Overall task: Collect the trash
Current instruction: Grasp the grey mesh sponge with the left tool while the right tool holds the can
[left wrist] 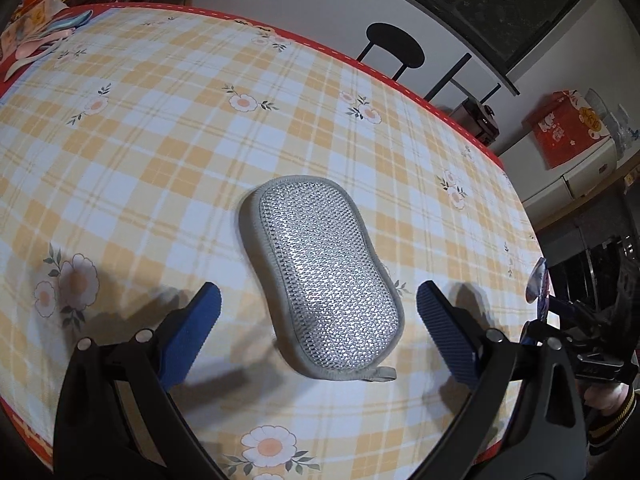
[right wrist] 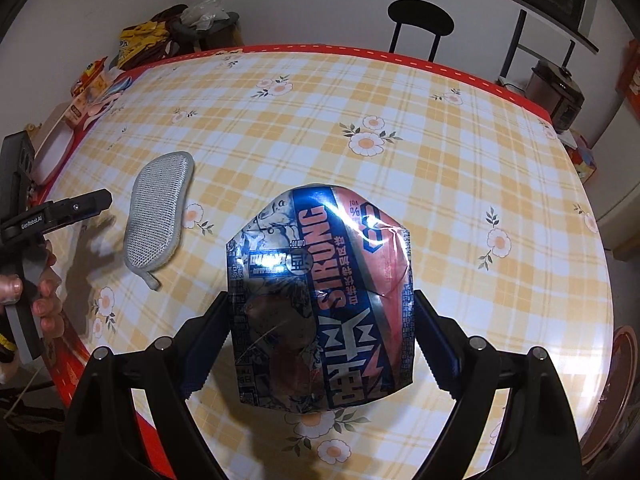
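A crushed shiny drink can (right wrist: pixel 320 288), blue and pink with "STRONG" printed on it, sits between the pads of my right gripper (right wrist: pixel 321 300), which is shut on its two sides and holds it over the checked tablecloth (right wrist: pixel 440 184). A grey and silver scrubbing pad (left wrist: pixel 324 276) lies flat on the cloth. My left gripper (left wrist: pixel 318 296) hovers over the pad with its blue pads (left wrist: pixel 192 332) wide apart on either side, open and apart from it. The right wrist view shows the same pad (right wrist: pixel 158 216) left of the can, with the left gripper (right wrist: pixel 76 208) beside it.
A black chair (right wrist: pixel 420 20) stands behind the table's far red edge (right wrist: pixel 400 56). A cooker (right wrist: pixel 556 88) and a red box (left wrist: pixel 568 128) stand off to the right. Packets and clothes (right wrist: pixel 140 40) pile up at the far left corner. A hand (right wrist: pixel 44 300) grips the left tool.
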